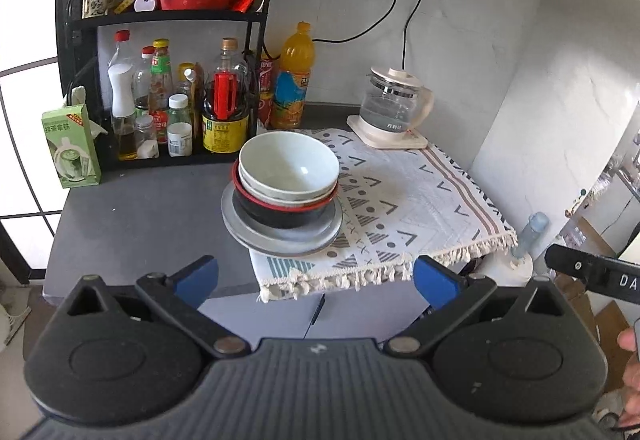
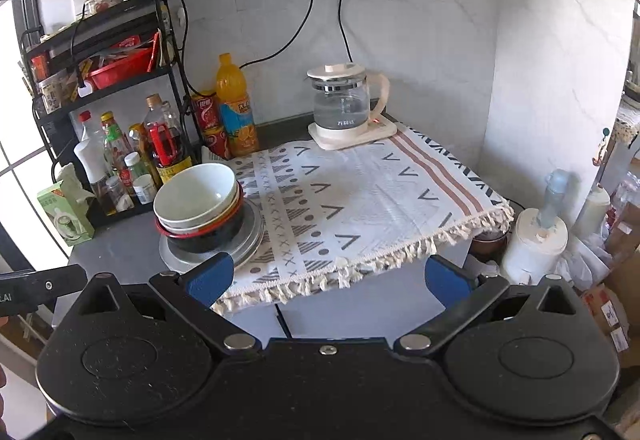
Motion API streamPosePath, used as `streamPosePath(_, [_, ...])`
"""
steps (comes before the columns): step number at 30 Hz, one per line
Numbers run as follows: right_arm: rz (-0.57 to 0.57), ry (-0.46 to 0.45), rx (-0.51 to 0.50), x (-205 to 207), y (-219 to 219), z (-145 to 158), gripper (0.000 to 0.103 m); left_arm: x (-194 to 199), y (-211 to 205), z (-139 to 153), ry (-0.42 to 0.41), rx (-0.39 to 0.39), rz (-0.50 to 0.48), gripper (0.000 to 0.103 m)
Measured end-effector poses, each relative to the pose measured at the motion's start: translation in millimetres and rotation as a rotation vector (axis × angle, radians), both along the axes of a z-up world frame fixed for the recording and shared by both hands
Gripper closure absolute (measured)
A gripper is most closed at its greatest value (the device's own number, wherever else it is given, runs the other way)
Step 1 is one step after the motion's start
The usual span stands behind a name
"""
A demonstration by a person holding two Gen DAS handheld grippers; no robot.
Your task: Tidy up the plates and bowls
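Observation:
A stack of dishes stands at the left edge of the patterned cloth (image 1: 400, 200). A white bowl (image 1: 288, 164) is on top, nested in another pale bowl, then a black bowl with a red rim (image 1: 280, 218), all on grey metal plates (image 1: 280, 242). The stack also shows in the right wrist view, with the white bowl (image 2: 196, 192) above the grey plates (image 2: 248, 236). My left gripper (image 1: 316, 276) is open and empty, in front of the counter, short of the stack. My right gripper (image 2: 328, 276) is open and empty, in front of the cloth's fringe, right of the stack.
A black rack (image 1: 160, 88) with sauce bottles stands behind the stack. An orange drink bottle (image 1: 294, 80), a glass kettle (image 1: 394, 104) on its base, and a green tissue box (image 1: 70, 144) are on the counter. A white water bottle top (image 2: 536, 240) stands right of the counter.

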State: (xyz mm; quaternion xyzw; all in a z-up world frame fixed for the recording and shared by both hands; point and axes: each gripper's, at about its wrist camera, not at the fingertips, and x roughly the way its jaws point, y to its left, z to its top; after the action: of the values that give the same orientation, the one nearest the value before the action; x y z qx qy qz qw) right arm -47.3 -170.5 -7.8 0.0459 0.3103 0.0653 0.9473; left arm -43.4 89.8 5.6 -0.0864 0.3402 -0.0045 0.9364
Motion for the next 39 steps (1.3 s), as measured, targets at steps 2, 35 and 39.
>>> streamPosePath(2, [-0.006,-0.006,-0.005,-6,0,-1,0.000,-4,1,-2,0.002,0.017,0.002,0.000])
streamPosePath(35, [0.032,-0.014,-0.013,-17,12,1,0.000,-4,4,-5,0.012,0.035,-0.009,0.000])
streamPosePath(39, [0.034,-0.016,-0.013,-16,11,2,0.000,-3,1,-5,0.011,0.038,-0.009,0.000])
